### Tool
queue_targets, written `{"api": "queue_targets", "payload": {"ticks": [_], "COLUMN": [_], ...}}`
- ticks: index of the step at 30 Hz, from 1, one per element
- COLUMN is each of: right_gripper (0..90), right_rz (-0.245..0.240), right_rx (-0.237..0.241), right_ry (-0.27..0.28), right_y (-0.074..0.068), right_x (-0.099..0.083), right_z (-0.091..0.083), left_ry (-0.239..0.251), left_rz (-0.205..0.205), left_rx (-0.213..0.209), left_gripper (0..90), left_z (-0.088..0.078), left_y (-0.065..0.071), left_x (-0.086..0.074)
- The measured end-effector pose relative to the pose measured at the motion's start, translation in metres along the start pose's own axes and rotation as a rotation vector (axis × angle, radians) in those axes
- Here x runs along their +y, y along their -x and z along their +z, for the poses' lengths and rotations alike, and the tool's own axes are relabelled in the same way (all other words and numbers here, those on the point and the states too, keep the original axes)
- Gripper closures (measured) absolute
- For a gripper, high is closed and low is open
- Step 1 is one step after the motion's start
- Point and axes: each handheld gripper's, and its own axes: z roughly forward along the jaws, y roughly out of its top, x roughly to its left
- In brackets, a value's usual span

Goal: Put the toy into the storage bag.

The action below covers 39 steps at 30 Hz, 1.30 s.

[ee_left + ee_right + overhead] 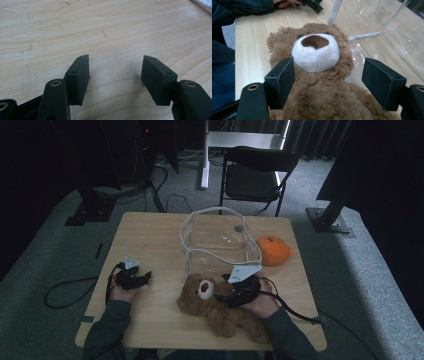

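- Teddy bear [220, 305] lies on its back near the table's [150, 240] front edge, right of centre, head pointing toward the clear bag [220, 240].
- Right gripper [235, 292] is over the bear's chest. In the right gripper view the jaws stand apart, one on each side of the neck just below the white muzzle [315, 56]; the left pad [283, 80] sits at the fur, the right pad [382, 80] is off it. Not clamped yet, as far as I can see.
- Judgement: the step is gripping the bear to lift it into the bag. Best to centre the jaws on the neck or upper chest before closing; right now the bear sits nearer the left pad, so shift across a bit.
- Plush compresses, so close fully and check the hold before lifting. A grab on loose fur alone will likely slip.
- Left gripper [134, 277] rests near the front-left part of the table, jaws apart over bare wood, nothing between them. It could go steady the bag's rim.
- Bag stands open at table centre, just behind the bear's head; walls look floppy, so drop the bear in from above rather than pushing against the side.
- Orange plush [273, 251] sits against the bag's right side, toward the right edge, clear of the path.
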Motion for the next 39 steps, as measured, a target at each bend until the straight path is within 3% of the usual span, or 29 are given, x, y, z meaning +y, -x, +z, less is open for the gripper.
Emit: {"api": "queue_targets", "payload": {"ticks": [7, 19, 26, 35, 39], "right_gripper": [23.1, 13.8, 11.8, 10.0, 9.6], "right_rz": [-0.017, 0.0, -0.008, -0.049, -0.06], "right_rx": [0.033, 0.089, 0.109, 0.077, 0.09], "right_ry": [-0.069, -0.198, -0.224, -0.288, -0.305], "right_y": [-0.003, -0.004, -0.005, -0.007, -0.005], "right_x": [0.001, -0.01, -0.018, -0.018, -0.018], "right_z": [0.015, 0.05, 0.06, 0.075, 0.082], "left_ry": [-0.002, -0.004, -0.004, -0.006, -0.006], "left_rz": [-0.002, -0.002, -0.006, -0.008, -0.009], "left_rx": [0.0, -0.002, -0.005, -0.012, -0.013], "left_gripper": [40.7, 40.7, 40.7, 40.6, 40.6], "left_z": [0.0, 0.0, 0.0, 0.0, 0.0], "left_y": [0.0, 0.0, 0.0, 0.0, 0.001], "left_x": [0.0, 0.0, 0.0, 0.0, 0.0]}}
